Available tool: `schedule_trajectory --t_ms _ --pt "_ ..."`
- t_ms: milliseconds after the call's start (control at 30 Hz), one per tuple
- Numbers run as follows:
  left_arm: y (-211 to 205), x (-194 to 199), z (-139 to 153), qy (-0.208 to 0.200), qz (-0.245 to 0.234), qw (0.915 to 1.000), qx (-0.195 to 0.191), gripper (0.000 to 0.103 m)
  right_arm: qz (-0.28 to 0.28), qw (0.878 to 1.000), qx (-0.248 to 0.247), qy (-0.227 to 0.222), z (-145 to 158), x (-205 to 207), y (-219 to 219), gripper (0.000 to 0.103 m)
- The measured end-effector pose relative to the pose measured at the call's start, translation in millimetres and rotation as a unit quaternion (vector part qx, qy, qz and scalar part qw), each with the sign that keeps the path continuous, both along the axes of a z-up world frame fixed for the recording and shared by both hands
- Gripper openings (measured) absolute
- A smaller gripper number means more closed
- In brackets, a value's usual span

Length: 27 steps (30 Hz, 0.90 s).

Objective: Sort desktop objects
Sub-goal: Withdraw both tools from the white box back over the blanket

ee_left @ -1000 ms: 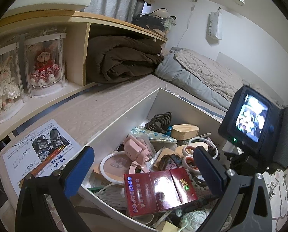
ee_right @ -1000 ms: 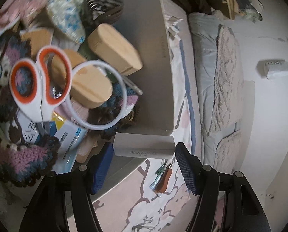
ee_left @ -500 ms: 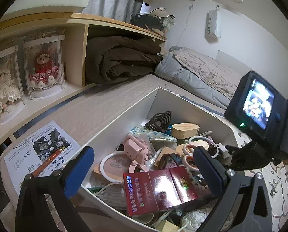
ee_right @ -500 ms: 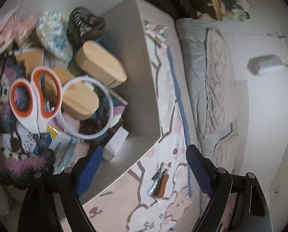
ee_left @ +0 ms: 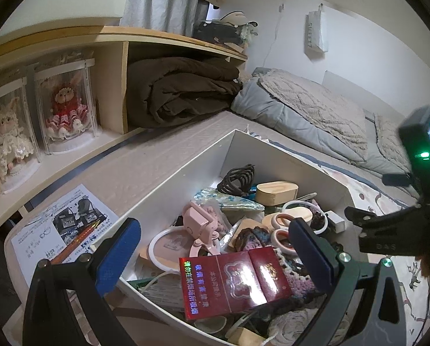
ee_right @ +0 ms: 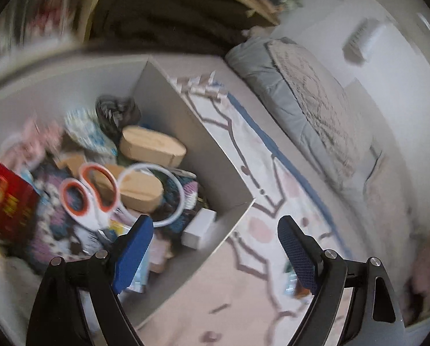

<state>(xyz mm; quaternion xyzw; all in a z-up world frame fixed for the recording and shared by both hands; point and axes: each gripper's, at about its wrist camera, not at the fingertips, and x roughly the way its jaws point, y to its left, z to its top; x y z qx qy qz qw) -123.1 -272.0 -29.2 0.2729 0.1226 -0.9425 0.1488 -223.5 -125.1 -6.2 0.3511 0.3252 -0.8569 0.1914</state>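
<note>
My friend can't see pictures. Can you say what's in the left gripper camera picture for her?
A white box full of small things sits between the open fingers of the left gripper, with a red packet on top. Two boxed dolls stand on a shelf behind.

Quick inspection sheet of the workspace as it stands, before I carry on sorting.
Surface: patterned bed cover.
Job's things: white box heaped with scissors, red carton, wooden cases, small white box in its corner.
Clutter: leaflet with pens beside the box.
Grippers: left gripper open, empty; right gripper opening, nothing between.
Cables: nothing seen.
Surroundings: shelf dolls, brown blanket, grey bedding.
</note>
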Motion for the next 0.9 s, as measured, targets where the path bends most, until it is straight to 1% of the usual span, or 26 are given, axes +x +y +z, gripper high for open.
schedule_trajectory --t_ms 33,67,300,433,633,767,900 --pt "1.8 -0.5 0.3 0.000 -0.002 1.0000 -0.002 0.103 -0.004 1.000 -0.019 -0.004 0.6 1.6 5.8 0.100" --pt "3.4 -1.0 0.4 -0.001 -0.003 1.0000 -0.003 0.103 -0.006 0.999 -0.033 -0.004 0.5 3.7 10.7 0.101" --pt "19.3 -3.2 4.3 -0.001 -0.017 0.9996 -0.022 0.103 -0.029 0.994 -0.110 0.005 5.1 19.1 47.8 0.103" --pt "27.8 -4.0 7.5 0.003 -0.017 0.9994 -0.030 0.103 -0.041 0.986 -0.164 0.007 15.5 30.5 70.5 0.103" --pt "40.5 -2.8 12.8 0.010 -0.021 0.9989 -0.041 0.103 -0.045 0.977 -0.207 0.033 28.5 50.3 98.7 0.103" --pt "47.2 -0.8 16.6 0.018 -0.021 0.9988 -0.042 0.103 -0.057 0.970 -0.232 0.036 33.9 60.1 122.4 0.103" --pt "55.1 0.9 19.9 0.022 -0.025 0.9982 -0.050 0.103 -0.074 0.966 -0.244 0.051 36.8 69.7 148.4 0.103"
